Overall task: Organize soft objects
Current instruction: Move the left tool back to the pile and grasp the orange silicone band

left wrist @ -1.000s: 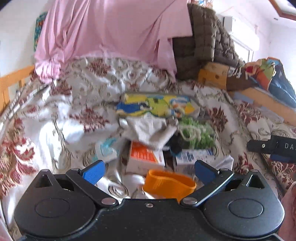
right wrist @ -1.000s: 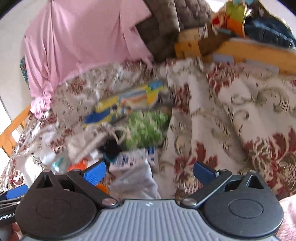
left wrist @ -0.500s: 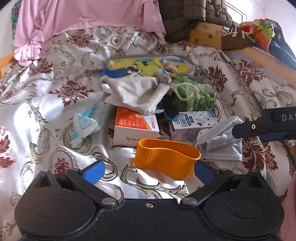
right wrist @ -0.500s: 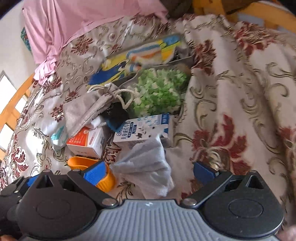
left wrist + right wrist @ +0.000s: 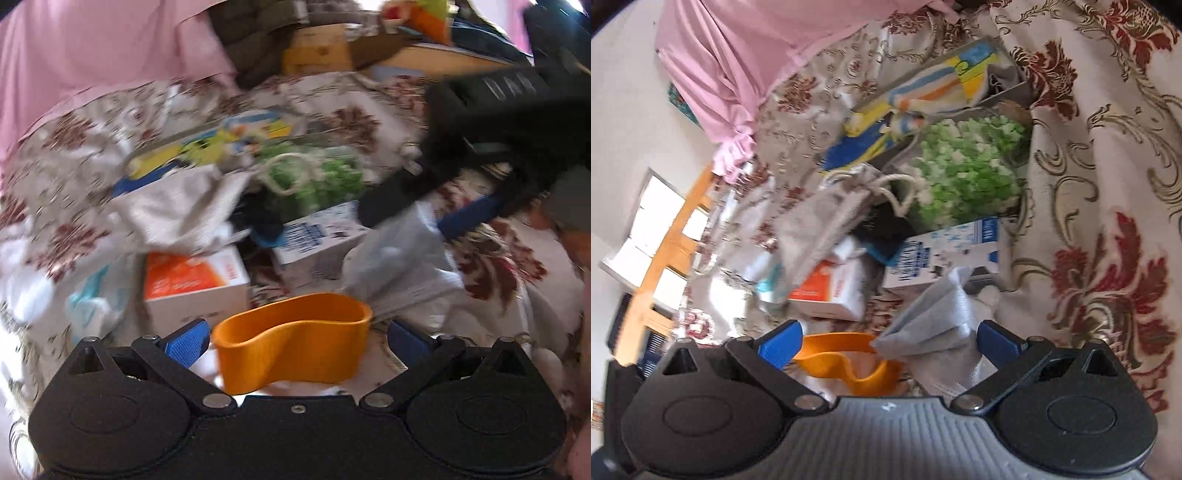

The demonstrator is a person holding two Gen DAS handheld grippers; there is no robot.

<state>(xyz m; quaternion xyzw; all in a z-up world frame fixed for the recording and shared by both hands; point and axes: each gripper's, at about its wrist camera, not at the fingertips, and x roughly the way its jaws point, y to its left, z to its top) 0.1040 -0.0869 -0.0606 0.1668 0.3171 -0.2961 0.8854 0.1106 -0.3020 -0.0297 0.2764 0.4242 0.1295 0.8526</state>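
Observation:
A pile of soft things lies on the flowered bedspread (image 5: 1108, 155). An orange curved band (image 5: 295, 350) sits between the wide-open fingers of my left gripper (image 5: 295, 341), untouched by them. In the right wrist view a grey folded cloth (image 5: 934, 325) lies between the open fingers of my right gripper (image 5: 888, 341), with the orange band (image 5: 846, 358) just left of it. The right gripper (image 5: 436, 214) also shows in the left wrist view, hovering over the grey cloth (image 5: 399, 258). A beige drawstring pouch (image 5: 834, 229) and a green-and-white bag (image 5: 964, 173) lie further back.
An orange-and-white box (image 5: 195, 284) and a blue-and-white box (image 5: 945, 254) rest mid-pile. A yellow-and-blue striped cloth (image 5: 923, 92) lies behind them. Pink fabric (image 5: 92, 66) hangs at the back, and a wooden bed rail (image 5: 661, 266) runs along the left.
Both grippers have dropped closer to the pile. The right gripper now sits over the grey cloth. The orange band stands nearer between the left fingers.

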